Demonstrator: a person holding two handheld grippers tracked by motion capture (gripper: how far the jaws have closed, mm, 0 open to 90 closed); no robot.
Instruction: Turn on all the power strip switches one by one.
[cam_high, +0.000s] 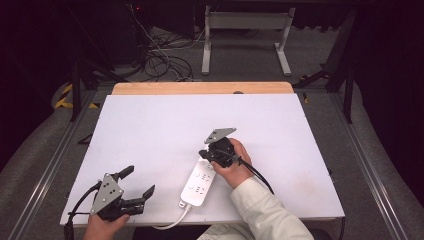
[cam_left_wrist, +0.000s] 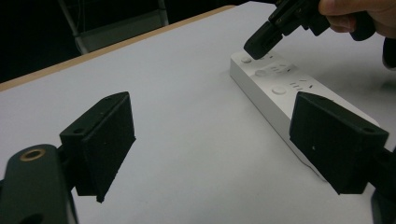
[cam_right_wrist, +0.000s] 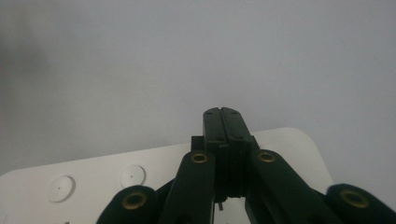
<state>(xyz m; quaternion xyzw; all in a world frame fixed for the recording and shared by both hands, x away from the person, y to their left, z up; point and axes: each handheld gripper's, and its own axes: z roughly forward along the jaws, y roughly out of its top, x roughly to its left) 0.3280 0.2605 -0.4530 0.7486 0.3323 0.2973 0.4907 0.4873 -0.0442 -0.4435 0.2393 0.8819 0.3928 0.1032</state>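
A white power strip (cam_high: 199, 184) lies on the white table (cam_high: 165, 120) near the front edge, and its cord (cam_high: 175, 220) runs off toward me. My right gripper (cam_high: 205, 154) is shut with nothing between its jaws. Its tip (cam_left_wrist: 261, 41) points down at the strip's far end (cam_left_wrist: 280, 88), beside a round button (cam_left_wrist: 246, 59); I cannot tell whether it touches. In the right gripper view the closed jaws (cam_right_wrist: 222, 112) hang over the strip (cam_right_wrist: 93, 177). My left gripper (cam_high: 138, 181) stands open and empty at the front left, its jaws (cam_left_wrist: 212, 140) aimed toward the strip.
The table's wooden far edge (cam_high: 200, 88) runs along the back. Beyond it, loose cables (cam_high: 160, 60) lie on the floor beside a white desk frame (cam_high: 245, 35). Metal rails (cam_high: 367, 170) flank the table on both sides.
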